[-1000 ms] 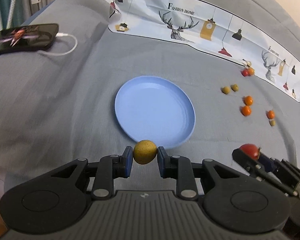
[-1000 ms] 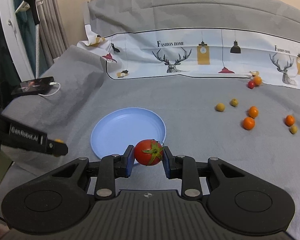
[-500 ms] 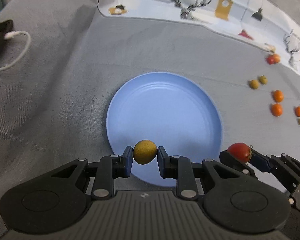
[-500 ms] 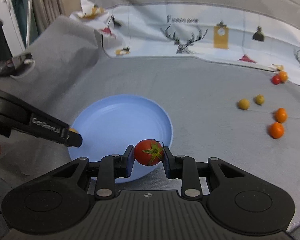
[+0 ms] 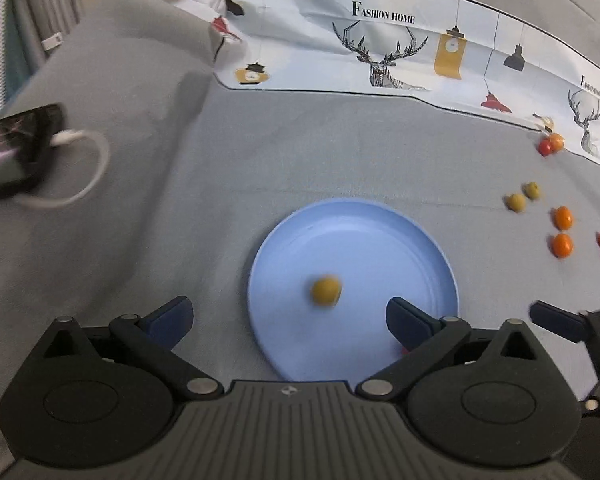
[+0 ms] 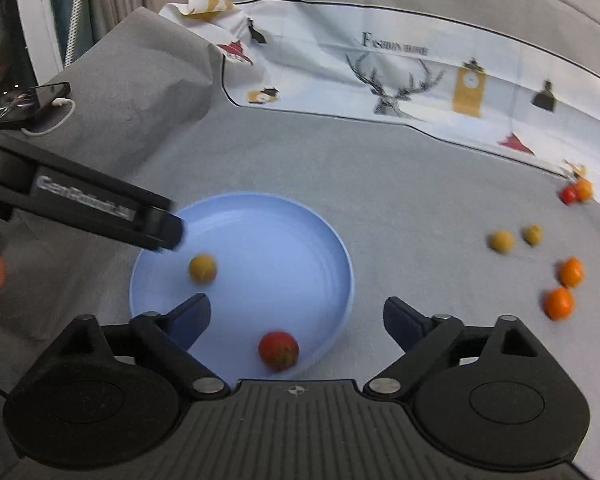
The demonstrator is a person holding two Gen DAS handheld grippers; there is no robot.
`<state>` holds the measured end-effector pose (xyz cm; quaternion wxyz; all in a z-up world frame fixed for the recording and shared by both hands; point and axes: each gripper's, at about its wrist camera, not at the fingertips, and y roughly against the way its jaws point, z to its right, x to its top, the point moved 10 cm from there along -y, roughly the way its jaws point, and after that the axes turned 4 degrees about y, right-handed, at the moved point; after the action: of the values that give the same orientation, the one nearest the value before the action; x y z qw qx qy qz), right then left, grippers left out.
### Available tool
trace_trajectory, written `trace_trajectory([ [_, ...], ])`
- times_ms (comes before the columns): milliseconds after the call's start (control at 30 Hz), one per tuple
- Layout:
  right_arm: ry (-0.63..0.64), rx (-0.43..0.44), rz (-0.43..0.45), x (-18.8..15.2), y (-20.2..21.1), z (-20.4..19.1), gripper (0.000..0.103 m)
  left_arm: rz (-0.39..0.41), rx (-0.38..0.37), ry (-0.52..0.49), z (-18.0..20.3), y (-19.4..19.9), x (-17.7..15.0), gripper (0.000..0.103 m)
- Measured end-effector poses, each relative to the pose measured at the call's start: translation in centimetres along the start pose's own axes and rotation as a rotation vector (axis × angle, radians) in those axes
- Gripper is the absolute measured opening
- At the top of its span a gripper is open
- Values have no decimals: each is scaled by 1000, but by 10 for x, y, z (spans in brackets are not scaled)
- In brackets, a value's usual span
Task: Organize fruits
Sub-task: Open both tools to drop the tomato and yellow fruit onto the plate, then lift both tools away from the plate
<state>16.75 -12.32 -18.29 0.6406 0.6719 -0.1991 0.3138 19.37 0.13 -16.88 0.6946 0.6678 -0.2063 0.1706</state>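
Both claws have just sprung apart: the left gripper (image 5: 286, 316) drops its small yellow-green fruit (image 5: 326, 291) and the right gripper (image 6: 296, 316) its red tomato (image 6: 278, 351) onto the round pale-blue plate (image 6: 332, 248), tomato near six o'clock; more fruit waits at three o'clock.

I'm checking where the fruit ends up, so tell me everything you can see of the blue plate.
The blue plate is round, pale blue and shallow, with a low raised rim and a smooth, matte, plastic-looking surface. It lies flat on the grey cloth. Two fruits are in it, both blurred: a yellow fruit toward its left side and a red tomato by the near rim. Both grippers hang open at its near edge; neither visibly touches it.
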Motion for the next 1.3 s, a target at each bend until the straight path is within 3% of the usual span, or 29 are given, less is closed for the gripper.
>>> trace_trajectory([
  [167,-29,7,-31,-31,44,-10,101,-37,67,-8,-17,30,-40,103],
  [400,20,5,38,-45,97,-34,102,-56,84,49,-35,70,-79,103],
  [567,6,-32,134,-41,133,-30,102,1,74,33,-23,101,-92,103],
  [733,3,-44,163,-48,157,-30,102,69,77,-2,-12,126,-100,103],
  [1300,-14,-72,246,-63,204,-36,102,121,54,-4,-3,167,-125,103],
])
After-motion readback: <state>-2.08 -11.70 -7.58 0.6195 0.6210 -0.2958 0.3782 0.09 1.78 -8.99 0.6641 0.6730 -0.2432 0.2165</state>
